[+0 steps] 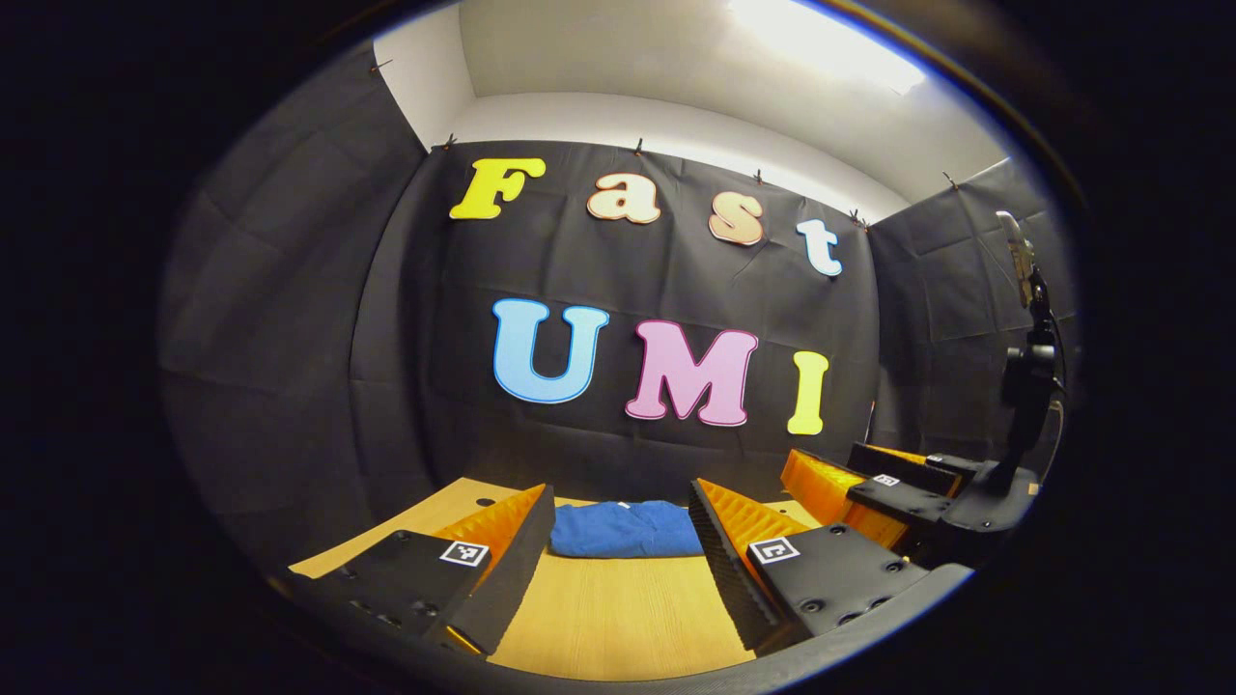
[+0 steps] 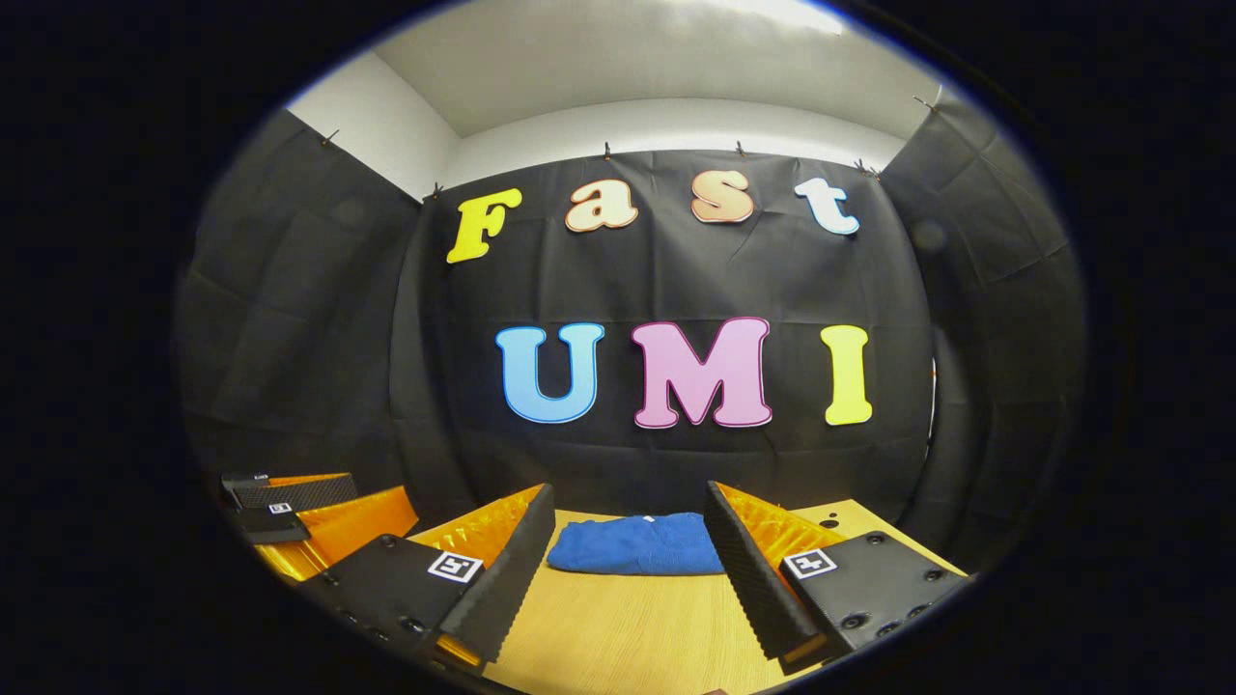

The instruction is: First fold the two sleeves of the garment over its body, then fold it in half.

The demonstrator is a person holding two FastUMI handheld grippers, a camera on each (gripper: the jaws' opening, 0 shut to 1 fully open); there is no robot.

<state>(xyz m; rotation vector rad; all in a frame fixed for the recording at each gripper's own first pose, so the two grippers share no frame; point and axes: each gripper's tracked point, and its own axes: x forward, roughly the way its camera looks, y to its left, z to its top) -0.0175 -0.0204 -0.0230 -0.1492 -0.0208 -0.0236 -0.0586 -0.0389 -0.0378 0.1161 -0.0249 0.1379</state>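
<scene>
Left gripper view: one folded blue cloth garment (image 1: 626,529) lies on the light wooden table (image 1: 618,618), far end, ahead of the spread, empty left gripper (image 1: 623,569). Right gripper (image 2: 628,579) likewise spread, empty; garment's sleeves can't be made out. Two grippers total.

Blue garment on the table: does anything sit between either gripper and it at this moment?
Nothing visible does. The blue garment lies on the wooden table, with bare tabletop between it and the open left gripper. The right gripper, also open, has bare wood ahead of it too.
</scene>
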